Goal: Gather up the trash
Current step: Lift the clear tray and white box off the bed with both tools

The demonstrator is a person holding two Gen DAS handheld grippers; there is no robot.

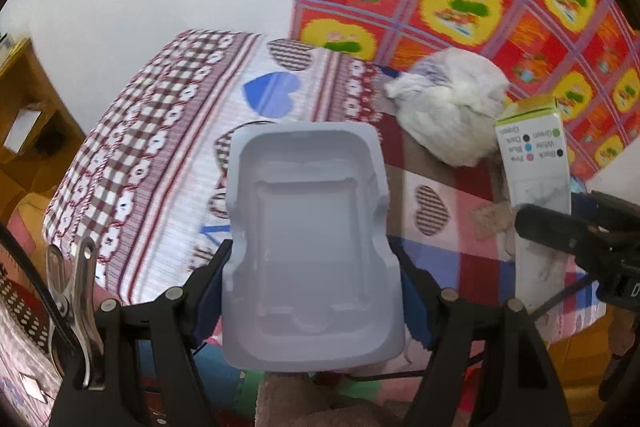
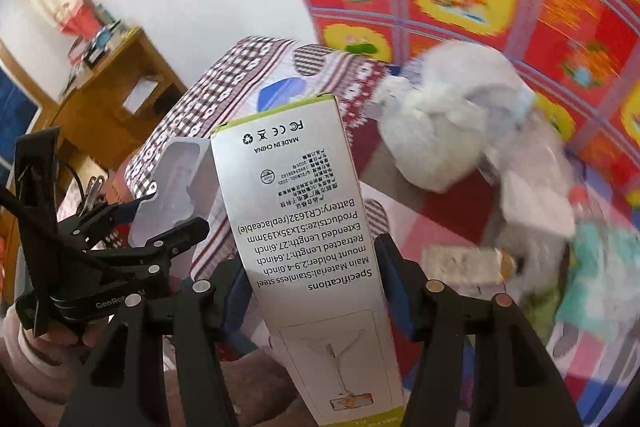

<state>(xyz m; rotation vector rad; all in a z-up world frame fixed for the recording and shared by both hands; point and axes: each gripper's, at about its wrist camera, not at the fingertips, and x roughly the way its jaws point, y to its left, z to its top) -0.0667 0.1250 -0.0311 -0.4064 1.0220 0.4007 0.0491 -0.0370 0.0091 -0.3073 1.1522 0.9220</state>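
Left gripper (image 1: 316,279) clamps plastic tray (image 1: 308,239); right gripper (image 2: 316,283) clamps carton (image 2: 304,227).

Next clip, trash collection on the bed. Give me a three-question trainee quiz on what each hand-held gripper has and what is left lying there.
1. True or false: the left hand-held gripper is empty.
2. What does the right hand-held gripper hold? A) white plastic bag B) printed carton C) sponge
3. Fill in: beyond both, a knotted white ____ lies on the bed.

Key
1. False: it grips a white plastic tray insert.
2. B, the printed carton.
3. plastic bag.
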